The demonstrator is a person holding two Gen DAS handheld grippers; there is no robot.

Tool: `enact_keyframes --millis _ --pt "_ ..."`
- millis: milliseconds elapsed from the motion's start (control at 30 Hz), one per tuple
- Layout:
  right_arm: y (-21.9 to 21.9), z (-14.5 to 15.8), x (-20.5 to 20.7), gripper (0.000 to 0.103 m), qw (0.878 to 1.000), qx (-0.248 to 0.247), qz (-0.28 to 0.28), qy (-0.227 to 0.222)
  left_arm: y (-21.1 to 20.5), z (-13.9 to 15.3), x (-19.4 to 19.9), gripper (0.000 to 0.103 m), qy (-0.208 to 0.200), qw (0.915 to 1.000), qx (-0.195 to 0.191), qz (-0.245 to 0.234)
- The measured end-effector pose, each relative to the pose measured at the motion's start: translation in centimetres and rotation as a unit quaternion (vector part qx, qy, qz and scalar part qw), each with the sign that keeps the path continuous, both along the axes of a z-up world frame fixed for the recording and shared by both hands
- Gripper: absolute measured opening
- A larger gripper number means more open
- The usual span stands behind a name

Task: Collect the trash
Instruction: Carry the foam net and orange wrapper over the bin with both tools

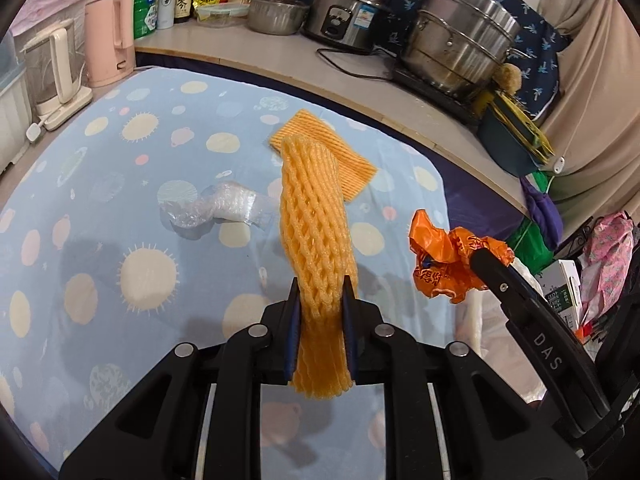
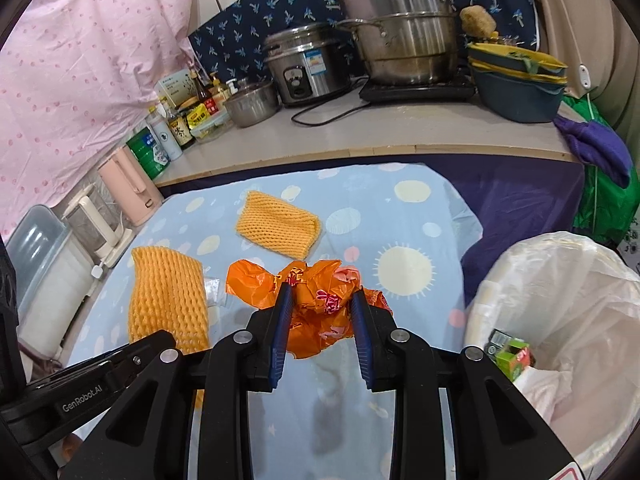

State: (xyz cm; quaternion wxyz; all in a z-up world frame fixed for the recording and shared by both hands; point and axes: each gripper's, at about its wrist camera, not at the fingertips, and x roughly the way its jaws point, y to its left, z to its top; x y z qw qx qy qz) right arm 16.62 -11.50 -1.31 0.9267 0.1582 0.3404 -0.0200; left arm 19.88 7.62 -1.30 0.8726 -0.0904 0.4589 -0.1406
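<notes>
left tool (image 1: 320, 300) clenched on an orange foam net sleeve (image 1: 316, 220), lifted clear above the blue spotted cloth (image 1: 120, 160). right tool (image 2: 322, 312) clamped on a crumpled orange wrapper (image 2: 316, 308), also raised off the cloth. on the cloth: a second foam net (image 2: 278, 228) flat near its far edge, a clear plastic scrap (image 1: 212, 210) toward the kettles. just off the cloth's right edge, a bin with white liner (image 2: 568, 280), some packaging already inside.
</notes>
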Motion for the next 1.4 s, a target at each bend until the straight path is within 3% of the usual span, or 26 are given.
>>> enact_keyframes --millis 633,1400 --pt "-6.3 2.0 -9.5 0.028 0.997 0.008 -0.073 -0.031 -6.1 2.7 -8.0 0.017 -0.042 0.9958 0.033 -0.074" --pt "-14.6 0.1 -14.7 0.028 0.984 0.018 -0.174 -0.021 -14.7 3.4 -11.2 0.018 -0.066 0.9832 0.055 -0.161"
